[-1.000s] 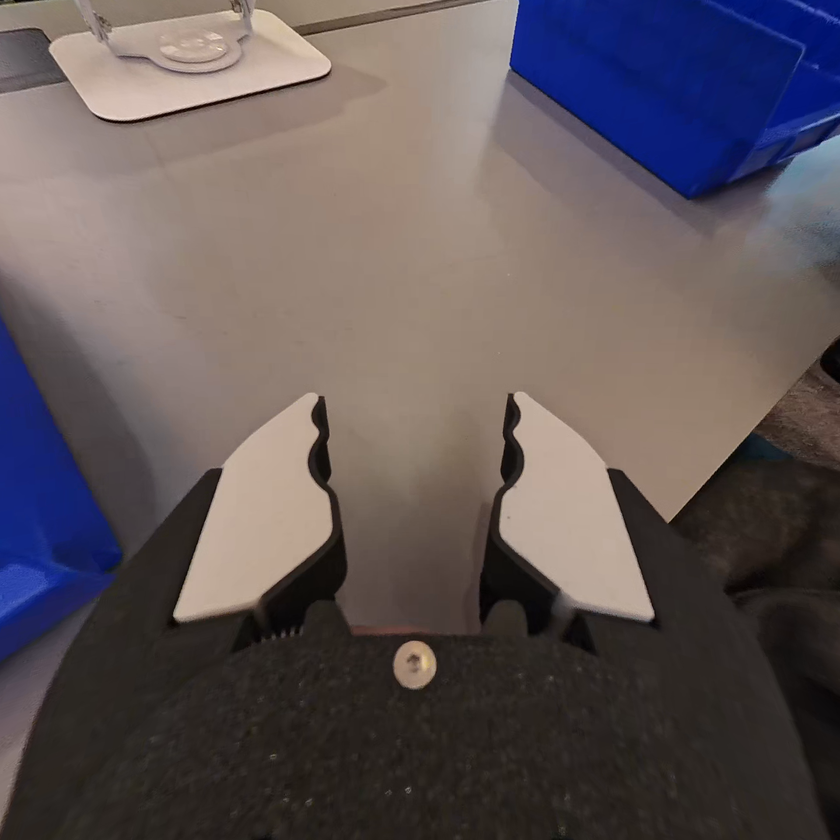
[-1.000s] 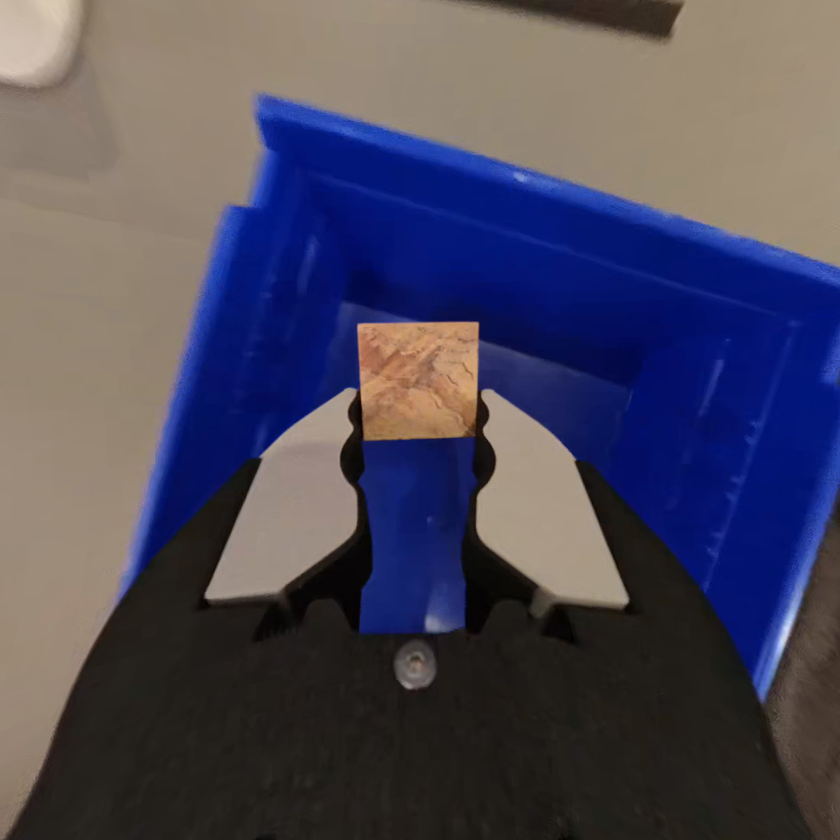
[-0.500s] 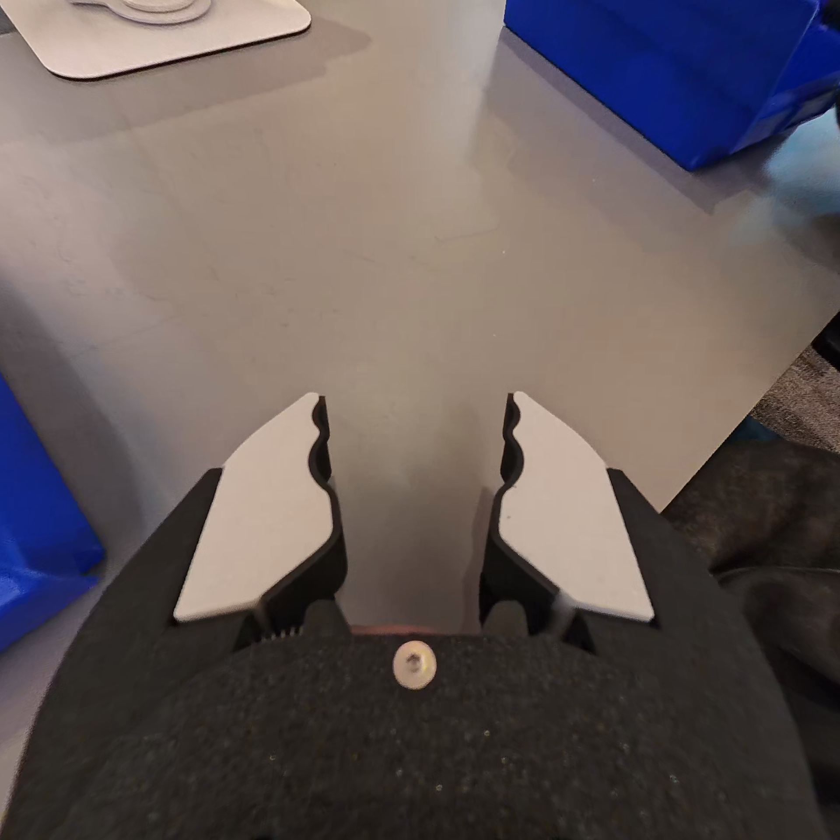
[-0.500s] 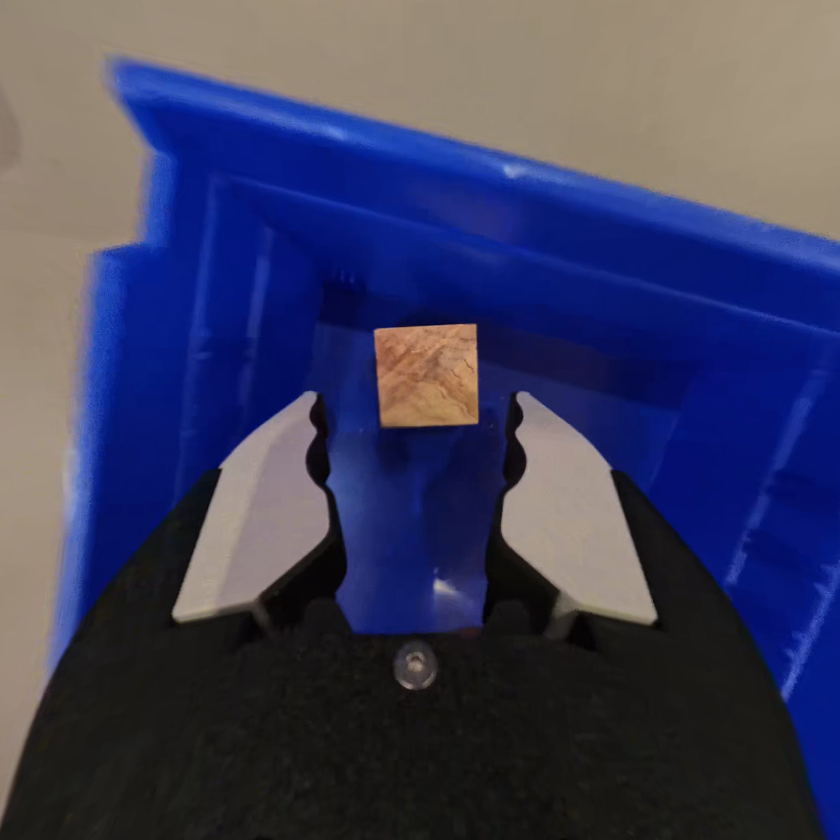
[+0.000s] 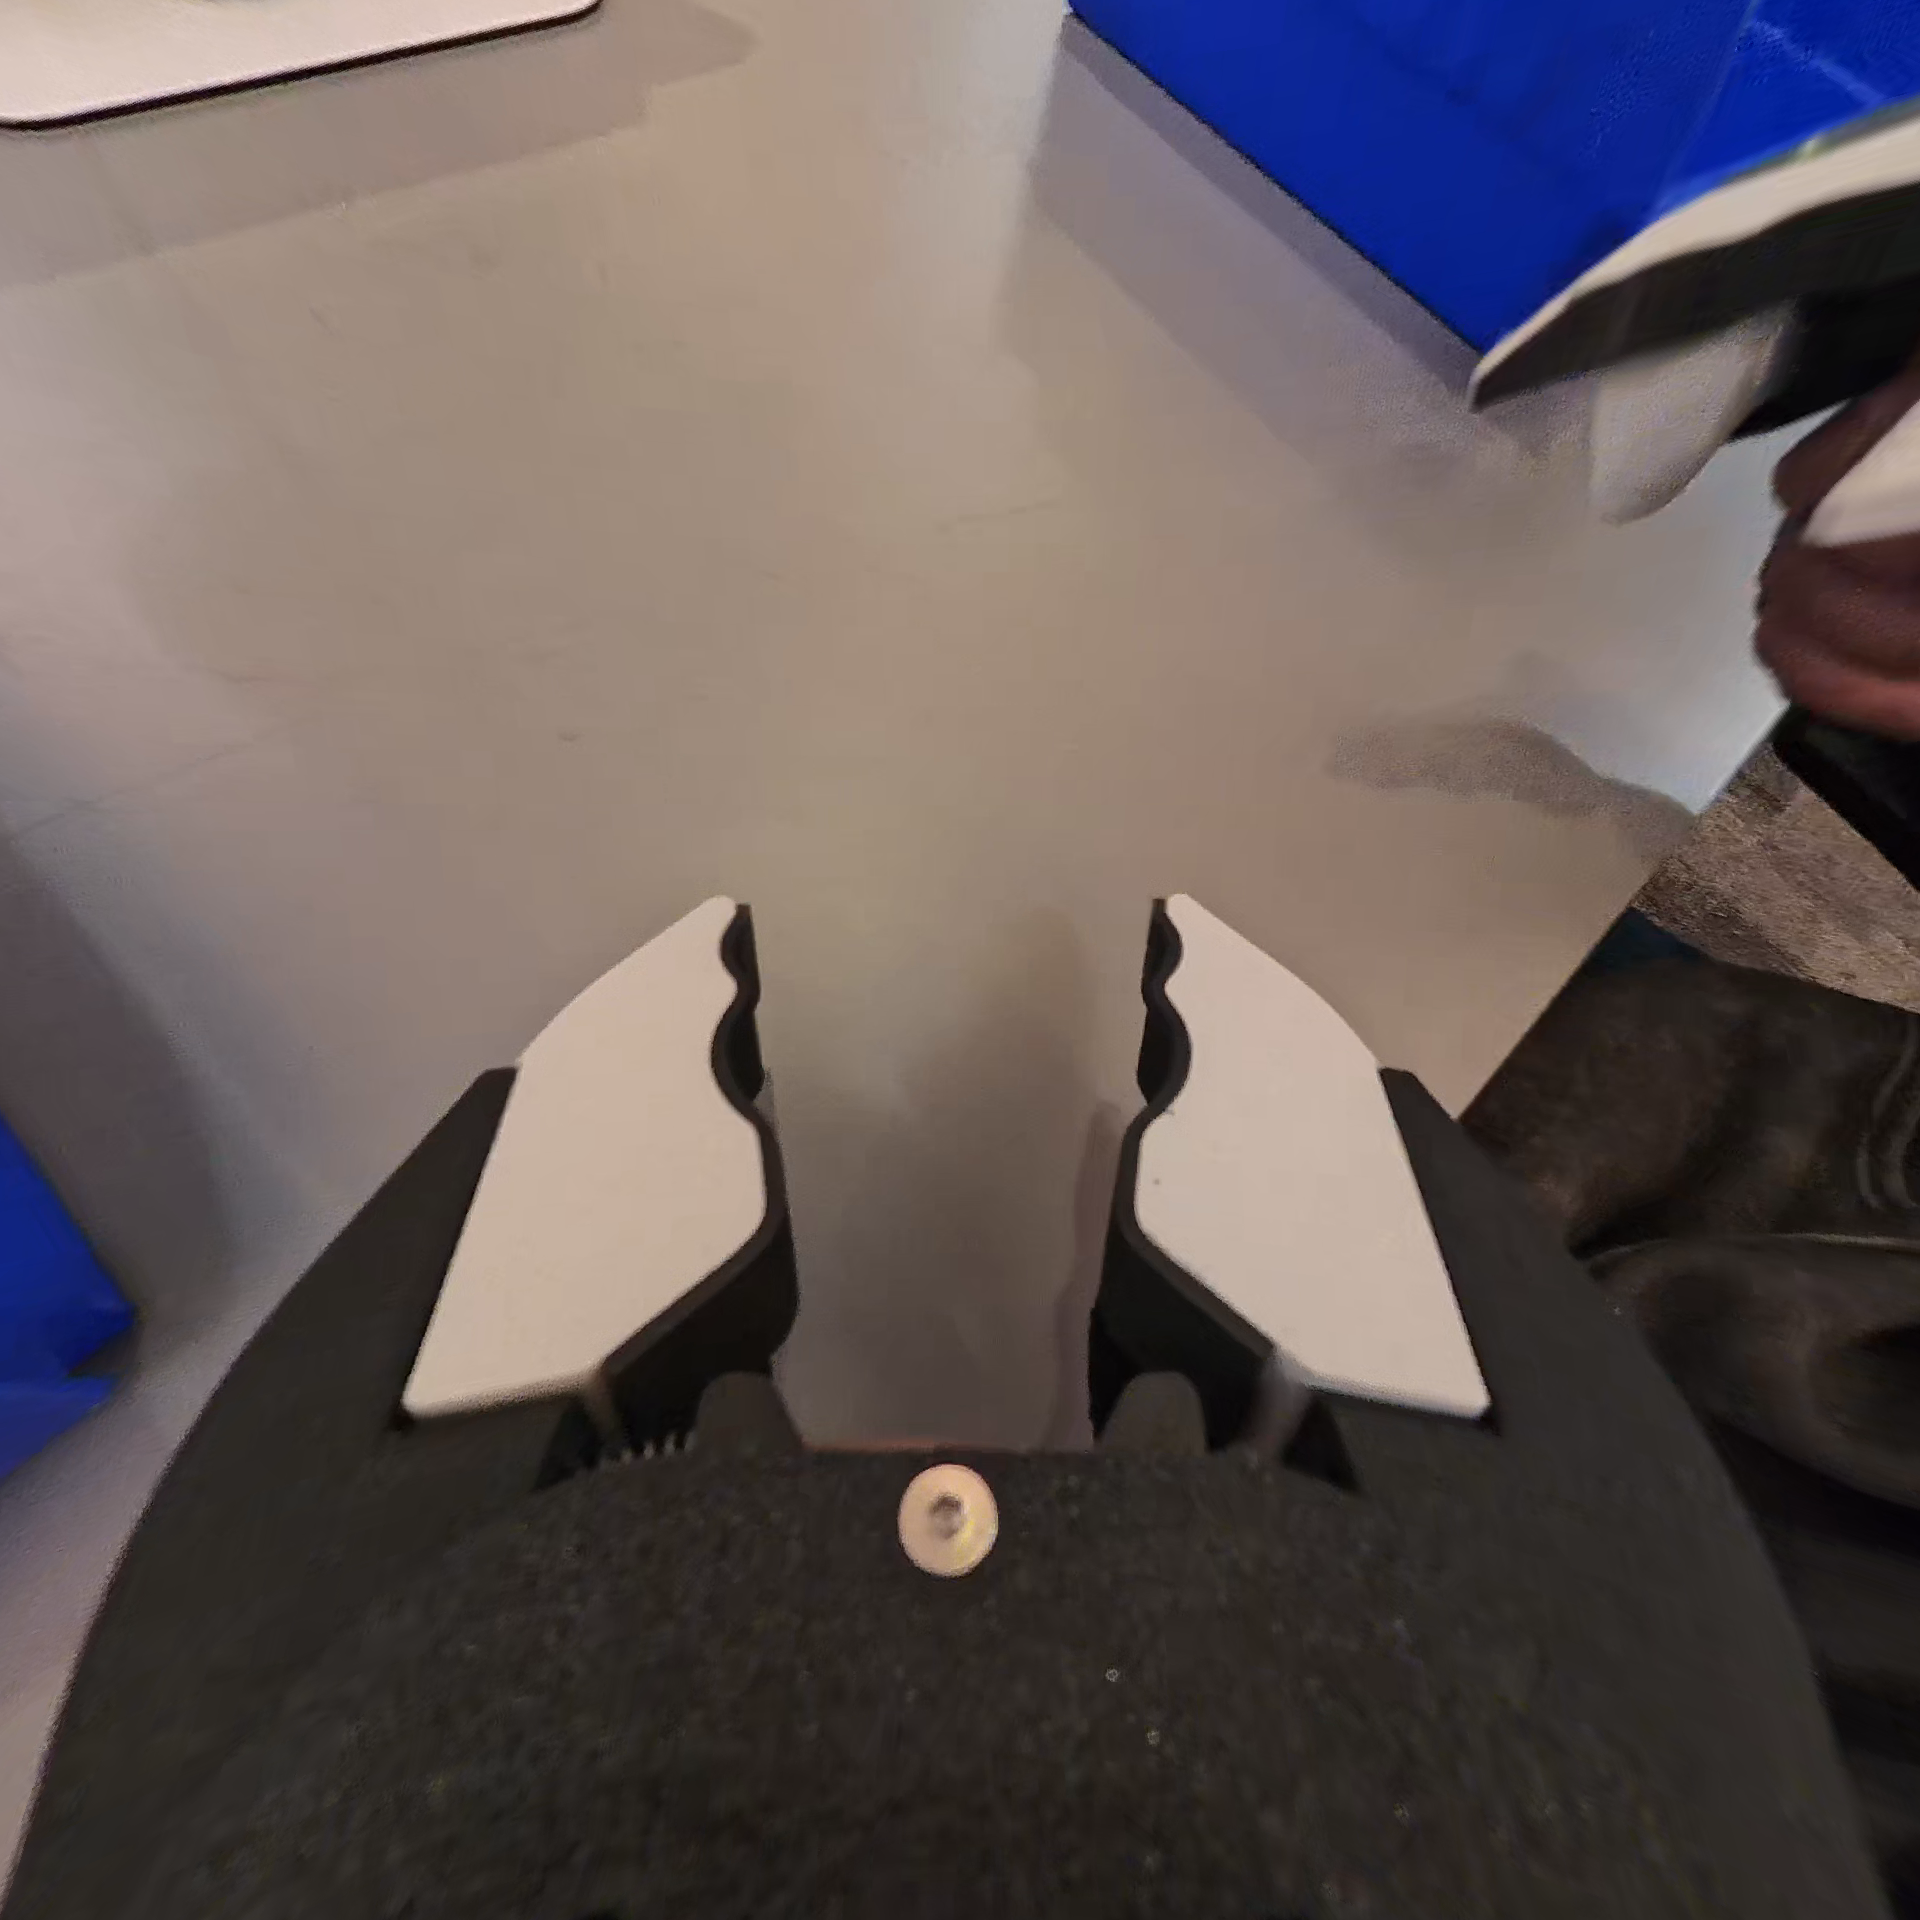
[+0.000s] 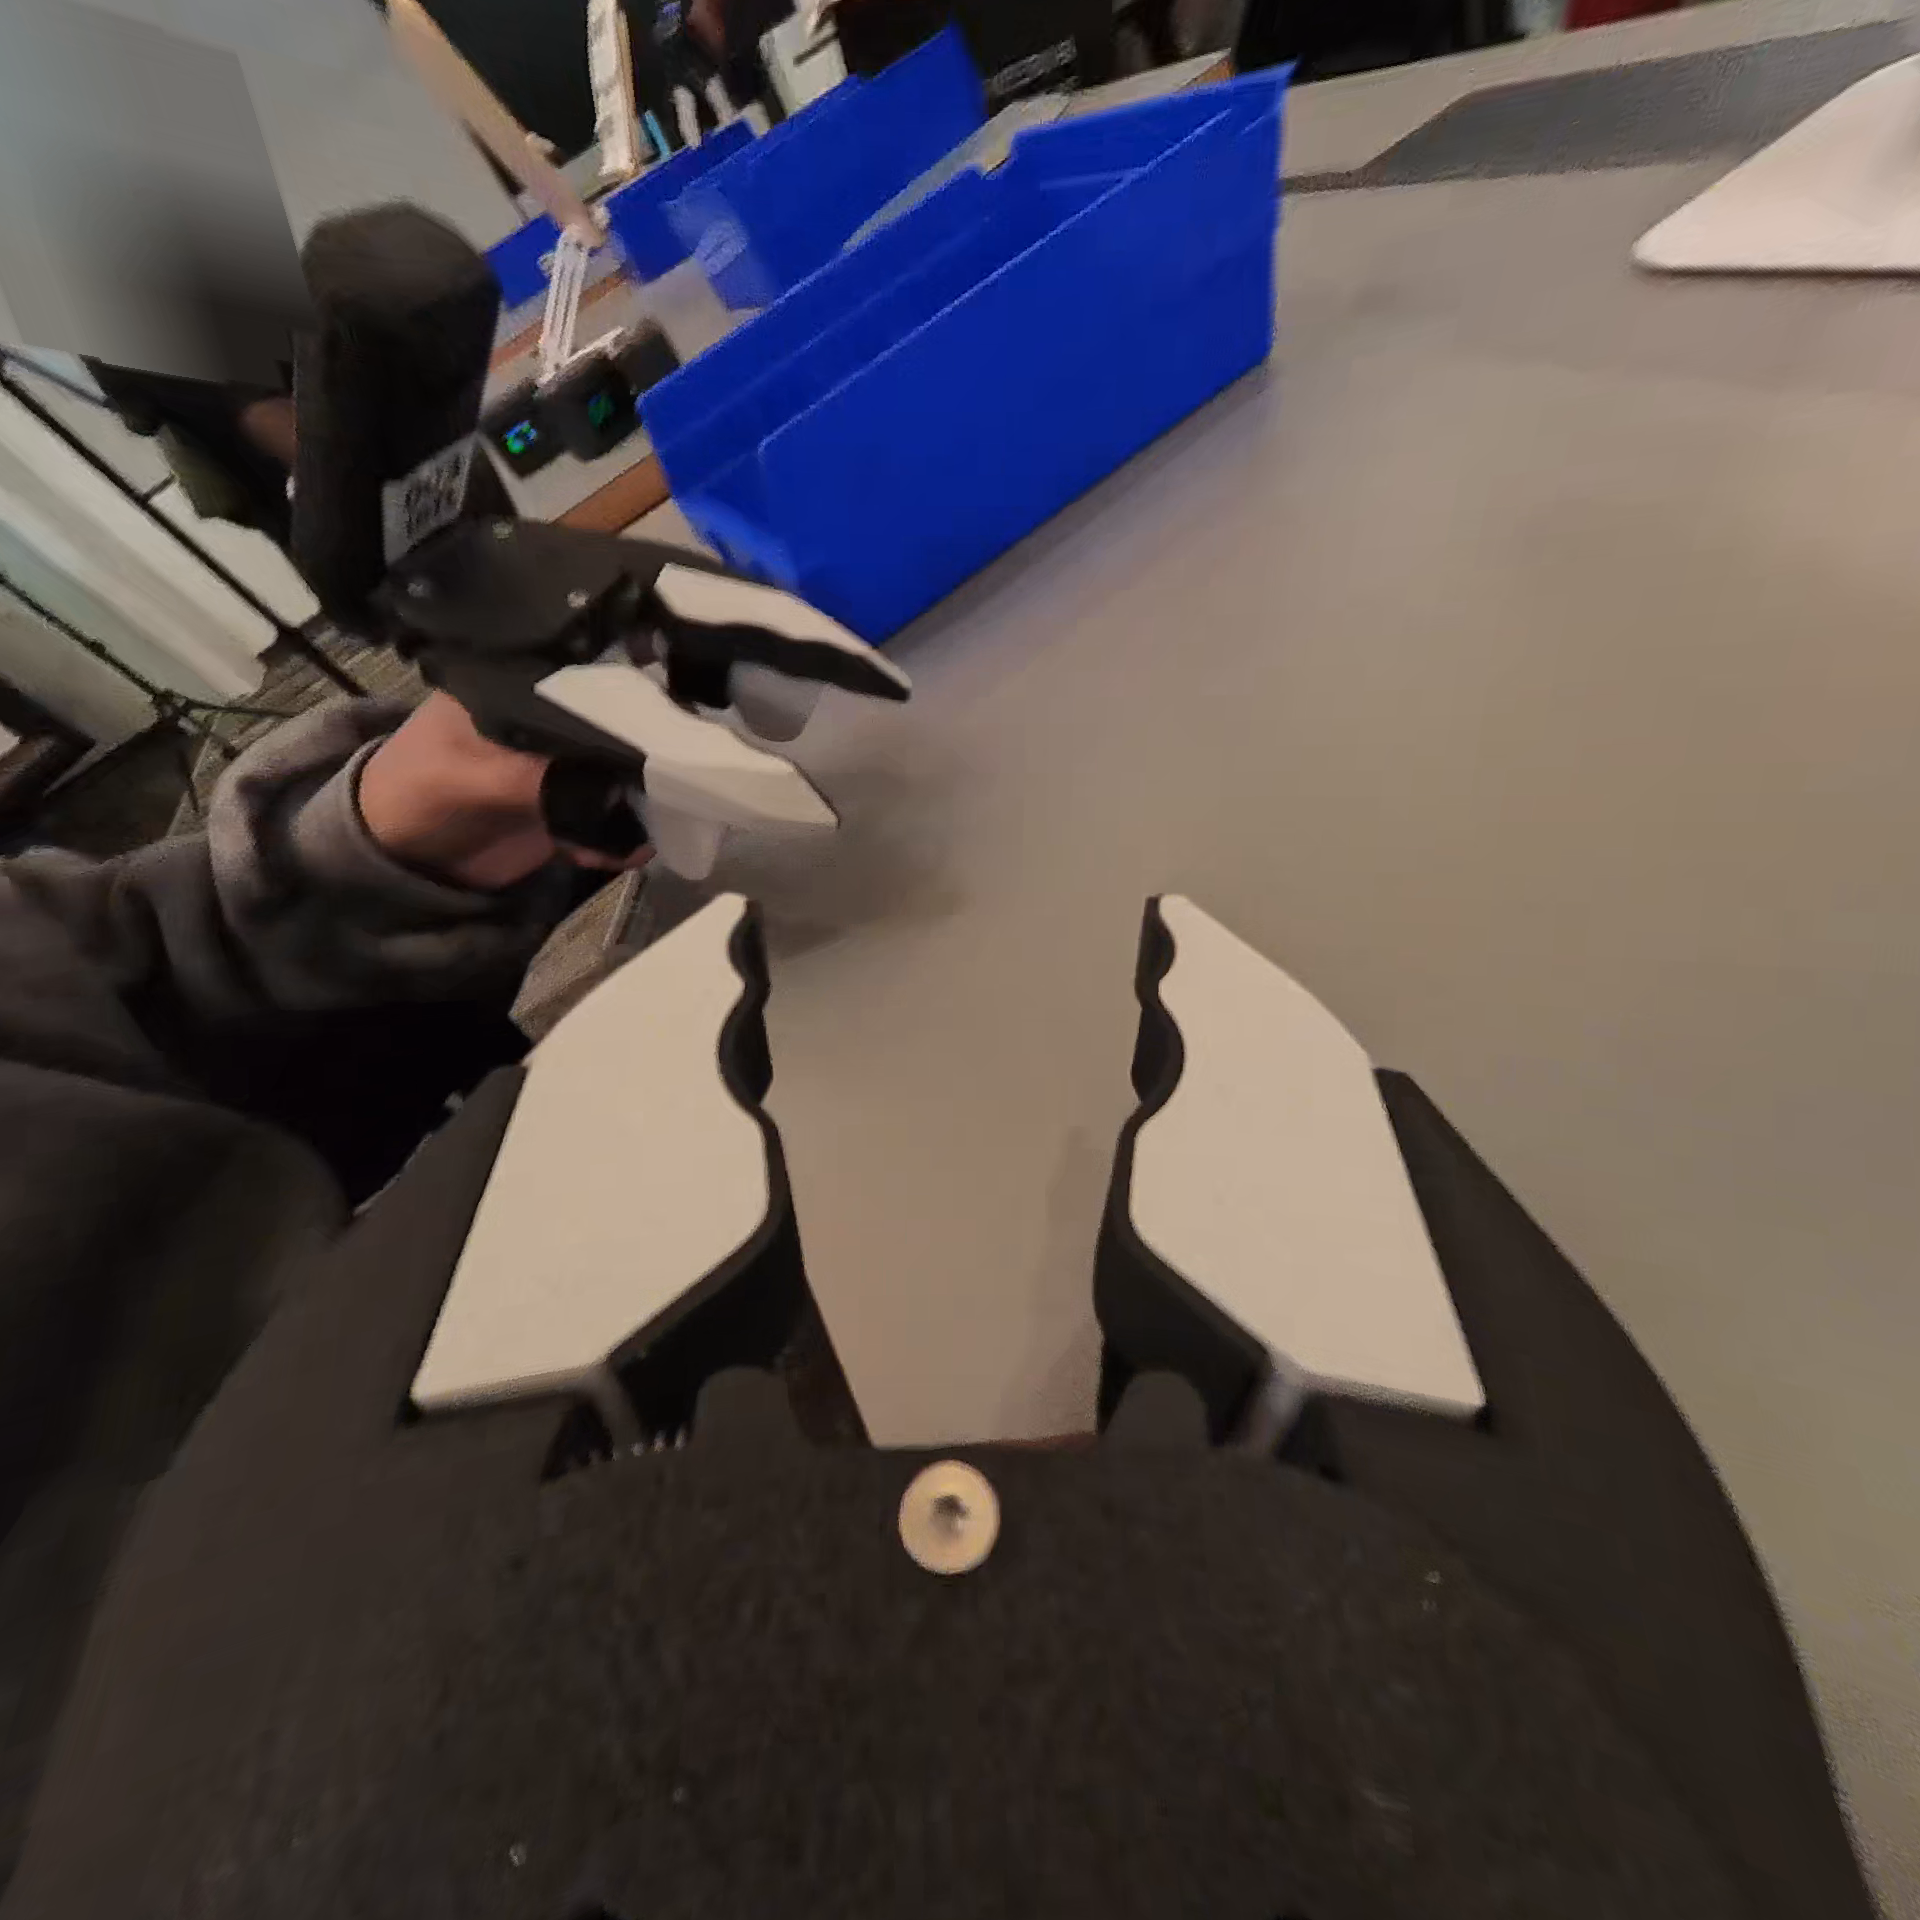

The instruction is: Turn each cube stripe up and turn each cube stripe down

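Right wrist view – right gripper point(image 6: 948, 914) empty, left gripper point(image 5: 948, 914) agape, over table point(image 6: 1455, 727)

soft, even indoor light, moderately bright. faint sheen on the grey bench point(image 5: 644, 582), with a diffuse shadow under the left gripper point(image 5: 948, 914) between its jaws. motion-smeared in the left wrist view's upper right: right gripper point(image 5: 1704, 260) and blue bin point(image 5: 1403, 135). strong wide-angle stretch toward the edges. sharp near the right gripper point(image 6: 948, 914), blurred around the far blue bin point(image 6: 997, 416) and background clutter.
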`<state>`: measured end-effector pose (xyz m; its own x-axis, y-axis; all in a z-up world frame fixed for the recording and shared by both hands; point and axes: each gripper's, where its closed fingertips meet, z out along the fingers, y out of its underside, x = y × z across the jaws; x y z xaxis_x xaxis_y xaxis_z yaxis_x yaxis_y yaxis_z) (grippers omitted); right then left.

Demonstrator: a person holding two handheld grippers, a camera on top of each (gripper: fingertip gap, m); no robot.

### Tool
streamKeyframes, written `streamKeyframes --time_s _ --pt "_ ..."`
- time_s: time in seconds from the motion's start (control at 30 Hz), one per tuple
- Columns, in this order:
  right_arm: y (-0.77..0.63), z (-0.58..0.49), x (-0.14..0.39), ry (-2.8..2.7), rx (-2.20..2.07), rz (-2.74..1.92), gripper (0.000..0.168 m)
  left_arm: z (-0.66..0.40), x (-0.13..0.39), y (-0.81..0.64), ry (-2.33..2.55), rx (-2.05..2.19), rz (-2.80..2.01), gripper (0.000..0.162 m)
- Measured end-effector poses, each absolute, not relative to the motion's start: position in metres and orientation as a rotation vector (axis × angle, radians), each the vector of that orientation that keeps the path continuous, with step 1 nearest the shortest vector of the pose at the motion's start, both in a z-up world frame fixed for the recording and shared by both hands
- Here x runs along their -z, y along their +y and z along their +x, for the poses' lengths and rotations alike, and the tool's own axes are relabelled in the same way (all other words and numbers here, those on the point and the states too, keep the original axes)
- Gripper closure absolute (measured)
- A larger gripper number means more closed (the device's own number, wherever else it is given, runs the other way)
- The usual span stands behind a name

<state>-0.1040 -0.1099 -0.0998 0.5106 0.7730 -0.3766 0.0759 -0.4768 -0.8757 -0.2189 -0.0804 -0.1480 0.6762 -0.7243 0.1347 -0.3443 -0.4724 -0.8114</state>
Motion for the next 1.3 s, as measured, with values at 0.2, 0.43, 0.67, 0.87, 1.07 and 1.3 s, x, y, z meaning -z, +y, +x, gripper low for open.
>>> streamKeyframes --time_s 0.2,0.43,0.67,0.87,1.07,1.3 --pt "-0.117 -0.111 0.108 -0.781 -1.0 -1.921 0.103 -0.257 0.084 -0.086 0.964 0.589 -1.901 0.09" --pt "-0.112 -0.104 0.11 -0.71 -1.12 -1.949 0.104 -0.403 0.061 -0.005 1.321 0.084 -1.996 0.094" --pt "-0.114 -0.109 0.12 -0.748 -1.087 -1.99 0.104 -0.407 0.131 0.028 1.794 0.131 -2.125 0.091" --pt "-0.113 -0.108 0.122 -0.713 -1.149 -2.007 0.105 -0.404 0.17 0.031 2.012 0.013 -2.205 0.091" --pt "-0.114 -0.108 0.122 -0.727 -1.154 -2.008 0.105 -0.395 0.174 0.03 2.041 0.059 -2.156 0.117" --pt "-0.113 -0.102 0.118 -0.72 -1.133 -2.002 0.107 -0.415 0.114 0.038 1.697 0.161 -2.127 0.117"
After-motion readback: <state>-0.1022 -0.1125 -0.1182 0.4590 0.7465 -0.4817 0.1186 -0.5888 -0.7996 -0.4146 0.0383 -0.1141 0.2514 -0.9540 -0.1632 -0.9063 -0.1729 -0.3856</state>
